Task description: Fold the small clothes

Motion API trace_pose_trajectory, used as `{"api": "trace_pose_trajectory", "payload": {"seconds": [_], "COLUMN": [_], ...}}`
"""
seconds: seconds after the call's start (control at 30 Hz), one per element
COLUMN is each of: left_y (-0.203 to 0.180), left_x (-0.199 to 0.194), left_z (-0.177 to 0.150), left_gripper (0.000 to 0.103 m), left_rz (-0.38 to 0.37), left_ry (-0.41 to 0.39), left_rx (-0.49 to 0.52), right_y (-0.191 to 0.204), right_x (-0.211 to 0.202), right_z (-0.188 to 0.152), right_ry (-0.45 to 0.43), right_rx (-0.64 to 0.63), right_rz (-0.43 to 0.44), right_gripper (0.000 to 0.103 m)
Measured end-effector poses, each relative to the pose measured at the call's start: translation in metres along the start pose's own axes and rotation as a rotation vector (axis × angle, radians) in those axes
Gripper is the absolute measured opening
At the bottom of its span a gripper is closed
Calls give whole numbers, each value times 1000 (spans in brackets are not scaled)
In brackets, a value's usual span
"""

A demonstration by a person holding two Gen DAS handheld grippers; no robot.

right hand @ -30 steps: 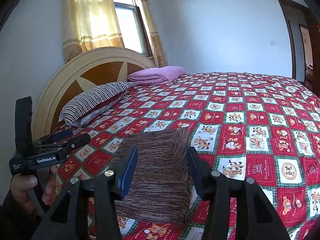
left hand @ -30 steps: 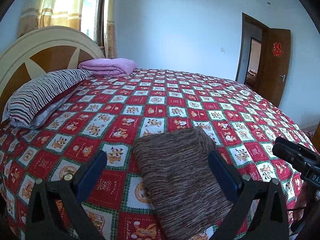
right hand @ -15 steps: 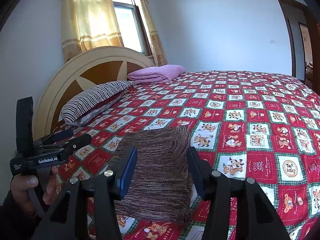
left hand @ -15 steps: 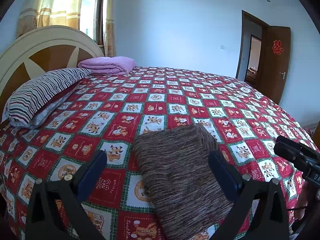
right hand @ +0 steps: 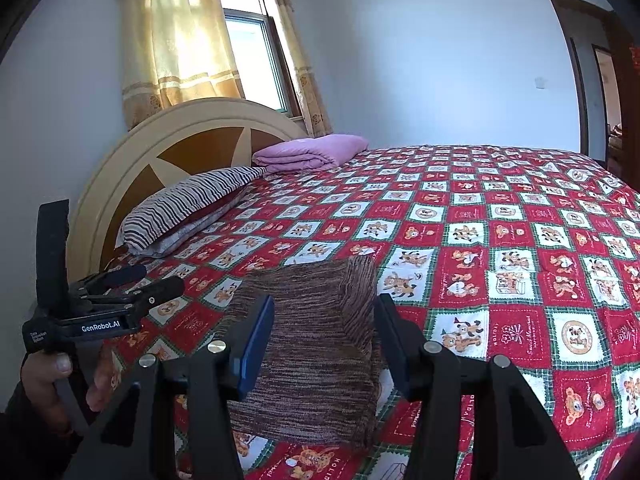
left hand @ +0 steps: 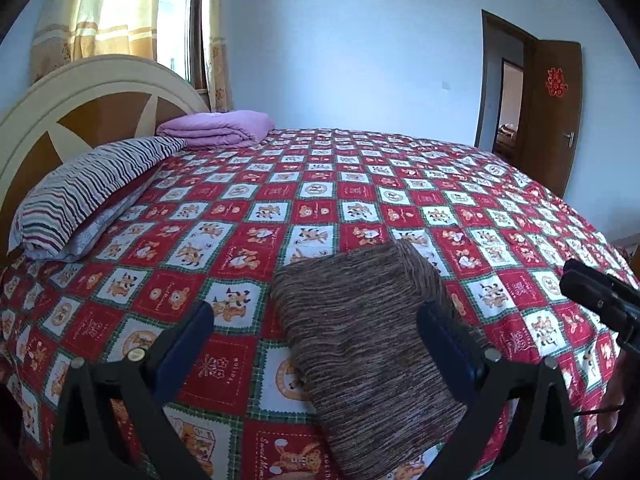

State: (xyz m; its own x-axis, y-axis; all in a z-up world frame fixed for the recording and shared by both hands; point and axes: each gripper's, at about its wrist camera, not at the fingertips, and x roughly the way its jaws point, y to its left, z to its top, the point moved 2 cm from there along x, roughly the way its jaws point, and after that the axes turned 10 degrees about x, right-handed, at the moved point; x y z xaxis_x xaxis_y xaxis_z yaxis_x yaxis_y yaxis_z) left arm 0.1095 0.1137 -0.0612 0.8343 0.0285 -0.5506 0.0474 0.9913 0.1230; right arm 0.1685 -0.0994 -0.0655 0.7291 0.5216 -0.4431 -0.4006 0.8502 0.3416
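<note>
Bed: fills most of both views, covered by a red, white and green patchwork spread printed with cartoon bears.
Headboard: a cream arch with brown wedge panels, at the left end of the bed, under a window with yellow curtains.
Door: brown, standing open at the far right of the left wrist view, with a red paper cutout on it.
Pillow: striped in purple, white and dark lines, lying against the headboard on the spread.
Blanket: lilac, folded into a thick pad, just beyond the pillow at the far corner of the bed.
Sweater: brown, streaky knit, already folded into a tidy rectangle, lying flat on the spread near the front edge of the bed; one thicker folded edge runs along its right side in the right wrist view.
Left gripper: hovers low over the near part of the sweater, its blue-padded fingers spread wide with nothing between them; the left finger is over bare spread, the right one over the sweater's right edge. From the right wrist view its black body shows at the left, held in a bare hand.
Right gripper: points at the sweater from the front, its fingers parted on either side of the folded cloth and not pinching it. Its black tip shows at the right edge of the left wrist view.
</note>
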Motion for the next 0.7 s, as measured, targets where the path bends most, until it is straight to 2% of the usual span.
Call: {"api": "trace_pose_trajectory", "payload": {"seconds": [0.23, 0.57, 0.7], "left_y": [0, 1, -2], "left_x": [2, -1, -1], "left_z": [1, 2, 2], "left_gripper": [103, 103, 103], "left_rz": [8, 37, 20], "left_ry": [9, -24, -28], "left_rx": [14, 37, 48], "right_y": [2, 5, 5], "right_x": [-2, 1, 1], "right_z": [1, 1, 0], "right_ry": [-6, 5, 11], "right_rx": [-4, -12, -13], "right_rz": [2, 6, 3], "right_gripper": [54, 54, 54]}}
